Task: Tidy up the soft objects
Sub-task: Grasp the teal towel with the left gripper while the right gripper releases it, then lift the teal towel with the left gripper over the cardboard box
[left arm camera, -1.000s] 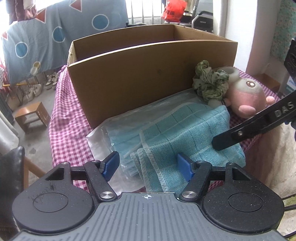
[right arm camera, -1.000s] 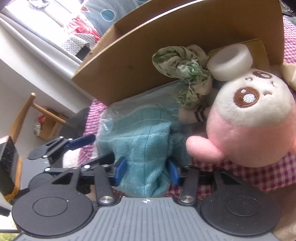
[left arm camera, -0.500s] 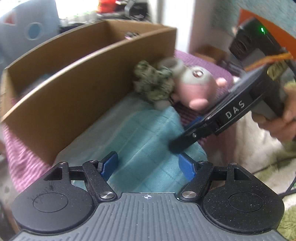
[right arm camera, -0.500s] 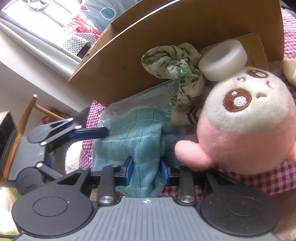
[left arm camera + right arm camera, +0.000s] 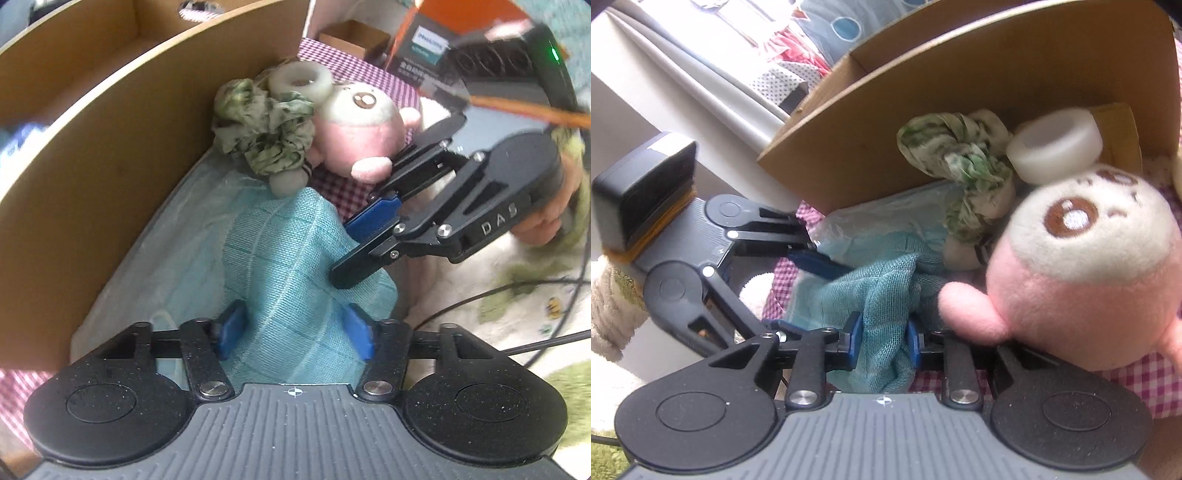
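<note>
Teal woven cloth (image 5: 295,266) is the item in hand: thin gauze-like weave, limp, very light. It lies on a clear plastic packet (image 5: 192,236) of pale blue stuff, on the checked tablecloth (image 5: 343,192), right against the front wall of the cardboard box (image 5: 110,147).

Both grippers are on it:
- right gripper (image 5: 884,341): jaws closing, a bunched fold of cloth squeezed between the blue pads. Pads look pressed into the fabric, so I read it as a grip.
- left gripper (image 5: 295,332): jaws closing, the near end of the cloth between the pads (image 5: 231,330). Fabric fills the gap and touches both sides; looks like contact, but loose.

Handling, my read:
- No stiffness. It will sag and trail from any single pinch point, so two holds well apart work better than one.
- Open weave gives decent friction on the pads; slip risk is low, snag risk is real.
- Not fragile, so firm squeeze is fine.
- Plastic packet under it is slick and may drag along if a pad catches its edge. Pinch a raised fold only.

Neighbours: pink plush toy (image 5: 1082,280) sits just beside the right gripper, its paw near the cloth; crumpled green scarf (image 5: 266,129) and white tape roll (image 5: 1056,146) sit behind, against the box. A lift could nudge the plush.
</note>
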### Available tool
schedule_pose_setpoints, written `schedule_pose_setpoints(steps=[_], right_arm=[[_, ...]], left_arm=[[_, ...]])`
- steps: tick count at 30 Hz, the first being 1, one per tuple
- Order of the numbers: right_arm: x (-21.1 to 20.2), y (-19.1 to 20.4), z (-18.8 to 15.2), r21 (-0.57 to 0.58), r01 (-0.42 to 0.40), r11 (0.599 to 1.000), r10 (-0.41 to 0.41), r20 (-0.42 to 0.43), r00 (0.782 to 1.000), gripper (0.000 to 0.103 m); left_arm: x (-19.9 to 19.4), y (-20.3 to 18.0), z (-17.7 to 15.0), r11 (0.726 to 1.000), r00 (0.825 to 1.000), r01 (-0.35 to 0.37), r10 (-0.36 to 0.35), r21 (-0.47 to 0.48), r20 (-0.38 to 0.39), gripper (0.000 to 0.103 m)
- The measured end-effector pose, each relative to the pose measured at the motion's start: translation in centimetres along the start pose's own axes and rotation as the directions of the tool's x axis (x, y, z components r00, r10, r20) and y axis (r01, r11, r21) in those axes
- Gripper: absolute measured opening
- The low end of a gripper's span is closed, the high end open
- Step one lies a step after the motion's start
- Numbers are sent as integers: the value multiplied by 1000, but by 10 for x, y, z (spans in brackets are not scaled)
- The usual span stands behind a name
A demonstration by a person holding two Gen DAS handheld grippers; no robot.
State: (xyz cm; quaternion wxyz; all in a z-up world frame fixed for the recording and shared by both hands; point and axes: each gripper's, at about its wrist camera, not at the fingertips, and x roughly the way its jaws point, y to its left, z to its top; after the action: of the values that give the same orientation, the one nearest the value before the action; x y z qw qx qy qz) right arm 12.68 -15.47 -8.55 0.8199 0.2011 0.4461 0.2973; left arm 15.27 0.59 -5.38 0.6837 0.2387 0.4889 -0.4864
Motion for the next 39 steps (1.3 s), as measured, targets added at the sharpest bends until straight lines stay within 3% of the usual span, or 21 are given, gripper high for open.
schedule_pose_setpoints(steps=[3, 7, 11, 14, 17, 20, 23, 24, 26, 29, 32, 34, 39], right_arm=[[-3, 6, 1, -18, -2, 1000, 2, 20, 1000, 27], [-4, 23, 10, -73, -1, 997, 4, 46, 999, 27], [-2, 46, 27, -183, 1, 983, 19, 109, 994, 26], [7, 60, 45, -254, 32, 967, 14, 178, 984, 27], [19, 57, 64, -229, 20, 973, 29, 209, 977, 29], [15, 45, 75, -132, -3, 991, 34, 230, 973, 30], [4, 28, 71, -42, -23, 999, 32, 243, 970, 50], [3, 24, 69, -21, -26, 999, 31, 238, 971, 57], [3, 17, 57, 9, -21, 1000, 19, 206, 978, 57], [19, 15, 44, 44, 0, 999, -7, 163, 987, 57], [30, 20, 42, 34, -3, 999, -2, 156, 988, 55], [38, 23, 45, 32, 10, 999, -14, 138, 990, 54], [48, 24, 51, 60, 48, 997, -53, 85, 995, 54]], left_arm=[[-4, 13, -6, 996, 999, 51, -50, -79, 5, 38], [-11, 19, -19, 984, 998, 63, -57, -166, 39, 24], [-30, 24, -35, 962, 992, 88, -60, -258, 115, 20], [-45, 36, -50, 926, 981, 112, -44, -362, 191, 18], [-48, 47, -67, 860, 966, 130, 2, -494, 258, 17], [-40, 61, -89, 760, 948, 176, 40, -626, 315, 17], [-32, 71, -111, 660, 919, 277, 31, -699, 393, 17], [-29, 72, -116, 637, 910, 299, 34, -710, 414, 17], [-26, 73, -122, 614, 900, 322, 37, -721, 433, 18], [-28, 74, -131, 618, 897, 326, 38, -715, 441, 19], [-31, 74, -126, 651, 901, 305, 39, -695, 432, 24], [-31, 73, -120, 671, 908, 286, 37, -684, 417, 36], [-34, 72, -107, 719, 926, 219, 59, -660, 372, 37]])
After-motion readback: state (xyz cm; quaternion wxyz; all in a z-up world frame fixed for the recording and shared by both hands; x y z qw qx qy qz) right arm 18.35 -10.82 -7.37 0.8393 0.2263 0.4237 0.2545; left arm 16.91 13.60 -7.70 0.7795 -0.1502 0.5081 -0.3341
